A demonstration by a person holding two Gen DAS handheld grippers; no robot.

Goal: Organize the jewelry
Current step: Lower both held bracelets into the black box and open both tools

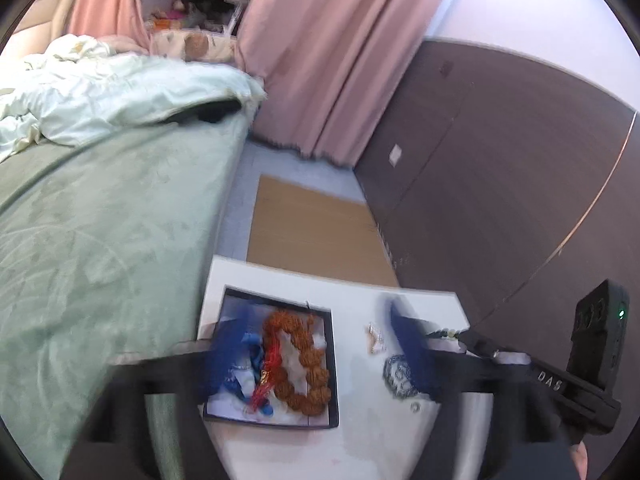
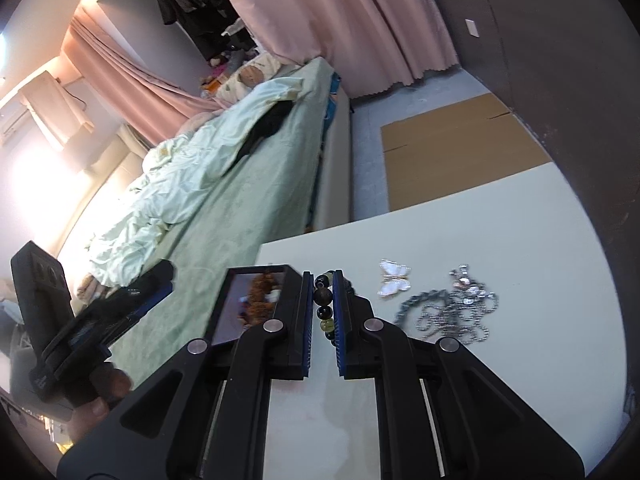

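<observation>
A: Any writing?
B: "DAS" on the right gripper (image 1: 448,334), pinching a dark bead bracelet (image 2: 324,300).
A: Left gripper (image 1: 316,352)?
B: Spread wide over the box (image 1: 334,364) of orange beads (image 1: 302,360). The butterfly clip (image 2: 395,279) and chain (image 2: 452,312) lie rightward on the table (image 2: 520,240).

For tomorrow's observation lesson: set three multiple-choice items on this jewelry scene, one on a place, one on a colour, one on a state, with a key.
1. Where does the brown bead strand lie?
A. in the black box
B. on the bed
C. on the floor

2. What colour is the butterfly piece?
A. red
B. white
C. green

3. What is the right gripper doing?
A. standing open, empty
B. shut on the dark bead bracelet
C. shut on the silver chain

Key: A, the brown bead strand sits inside the black box. B, the butterfly piece is white. B, the right gripper pinches the dark bead bracelet.
</observation>
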